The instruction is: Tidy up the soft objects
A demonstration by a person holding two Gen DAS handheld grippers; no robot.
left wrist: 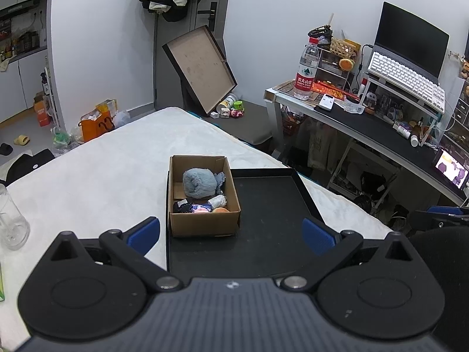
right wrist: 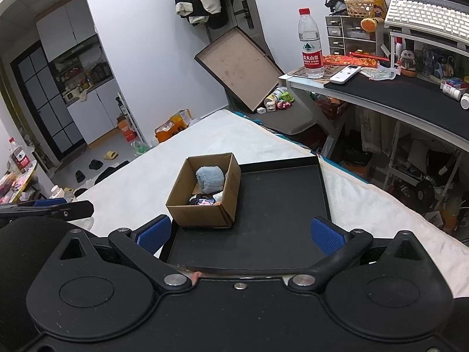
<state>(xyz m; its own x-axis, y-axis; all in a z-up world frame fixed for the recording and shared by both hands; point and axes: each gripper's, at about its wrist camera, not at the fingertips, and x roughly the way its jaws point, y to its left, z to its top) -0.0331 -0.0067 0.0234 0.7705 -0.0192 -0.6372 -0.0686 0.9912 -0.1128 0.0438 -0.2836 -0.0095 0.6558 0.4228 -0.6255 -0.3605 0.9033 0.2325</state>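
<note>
One cardboard box [left wrist: 202, 193] on the left part of one black tray [left wrist: 272, 234], tray lying on the bed [left wrist: 102, 176]. Inside the box: one fluffy blue-grey bundle [left wrist: 197, 182] toward the far end, plus a jumble of smaller soft pieces [left wrist: 202, 206] at the near end, white, pink, orange and dark; exact count hard to tell, perhaps four or five. Rest of the tray bare.

Left hand-held gripper [left wrist: 231, 234] released, jaws spread wide, nothing between them; right hand-held gripper [right wrist: 239, 233] likewise spread and empty, both hovering short of the tray.

Probably best: descend straight into the box, pinch one soft piece at its bulk, lift clear of the walls, steady the box with the other.
</note>
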